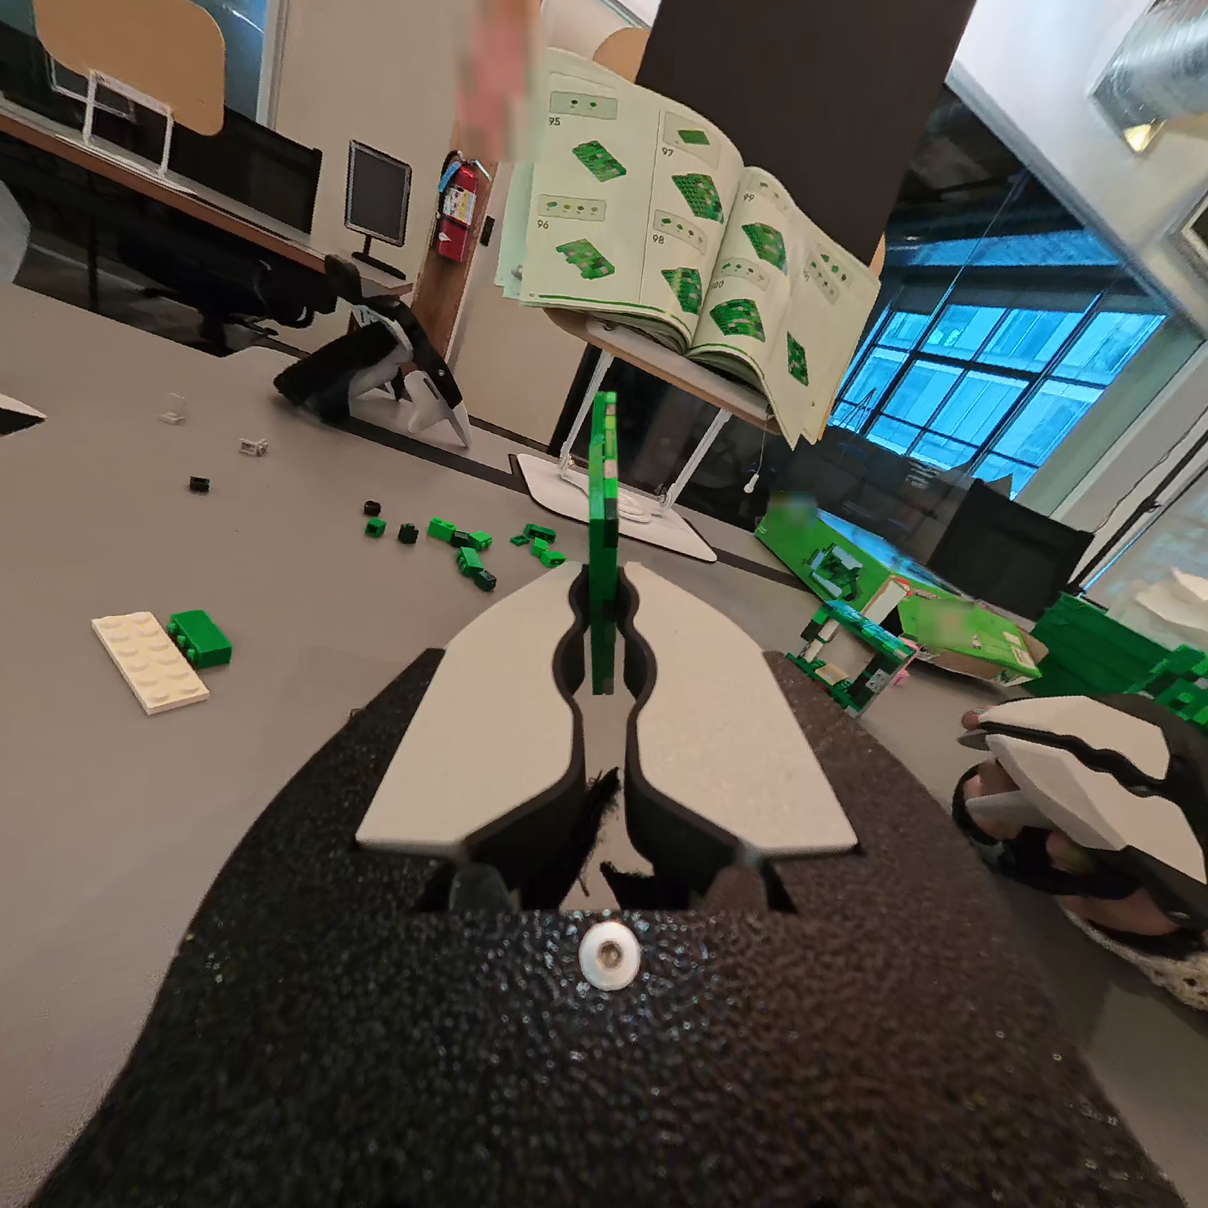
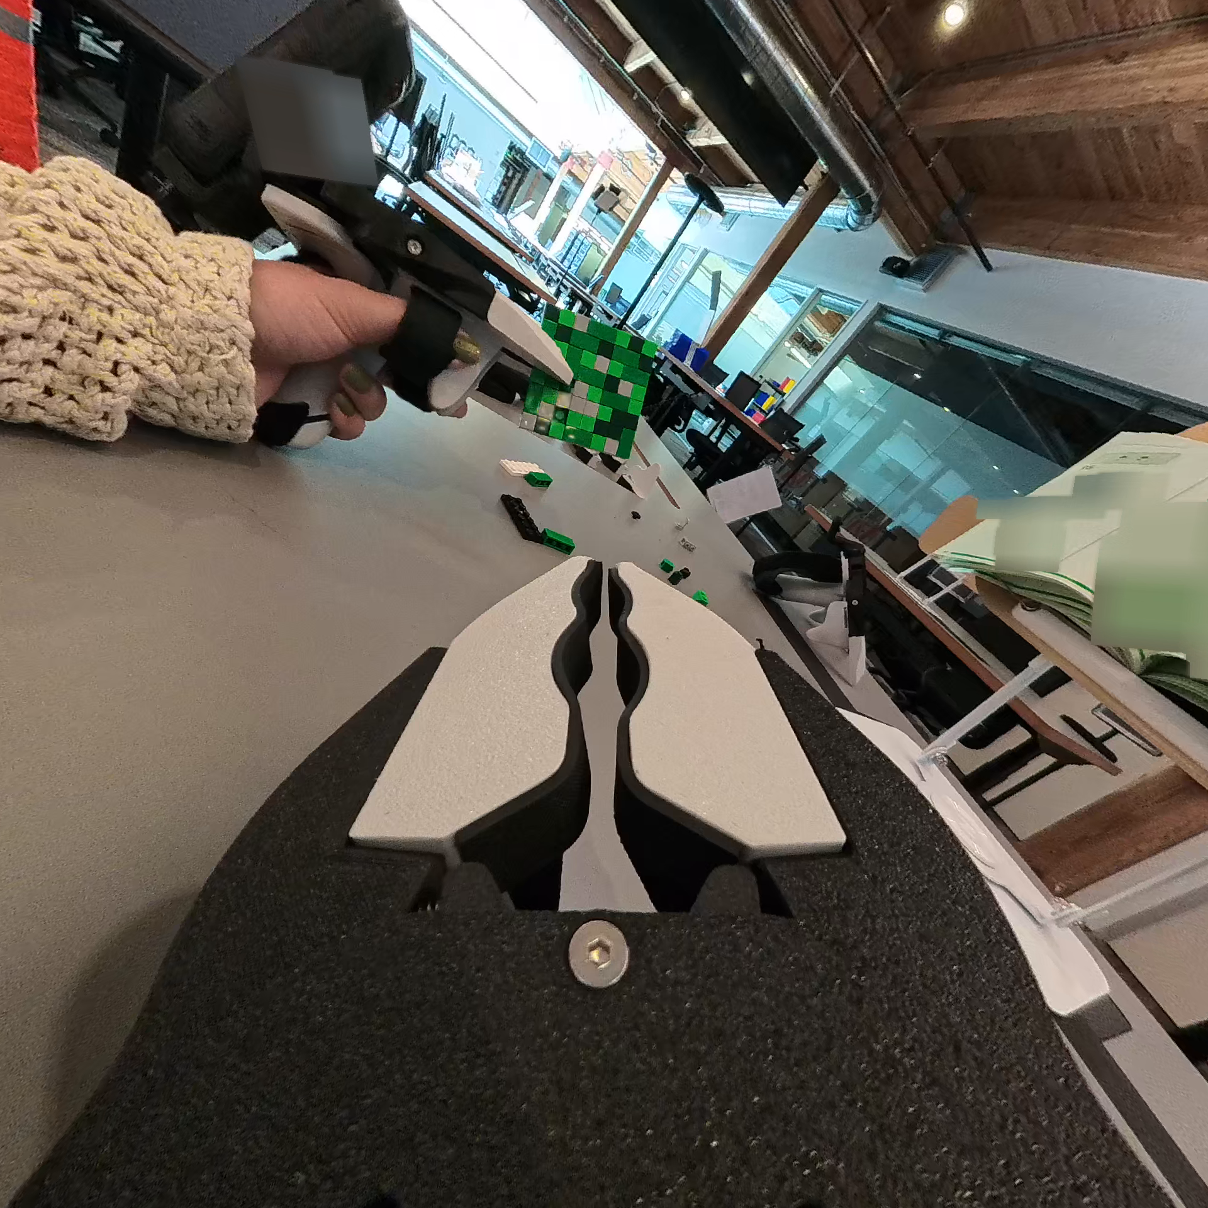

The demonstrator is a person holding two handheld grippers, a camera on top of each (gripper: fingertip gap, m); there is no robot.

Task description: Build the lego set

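My left gripper [image 1: 603, 575] is shut on a flat green tiled plate [image 1: 603, 516], held on edge above the grey table [image 1: 163, 850]. In the right wrist view the same plate [image 2: 601, 385] shows its face, a mosaic of green, dark and grey tiles, with the left gripper [image 2: 555, 385] clamped on its left edge. My right gripper [image 2: 605, 572] is shut and empty, low over the table; it shows at the right of the left wrist view [image 1: 974, 729]. Loose green bricks [image 1: 470, 549] lie ahead.
A white plate [image 1: 149, 660] and a green brick [image 1: 199, 637] lie at left. An open instruction booklet [image 1: 680, 222] rests on a stand at the back. A green box [image 1: 850, 575] and a part-built green model [image 1: 850, 654] sit at right. A black plate [image 2: 521, 516] lies on the table. My hands' fingertips stand some 15 cm from each other.
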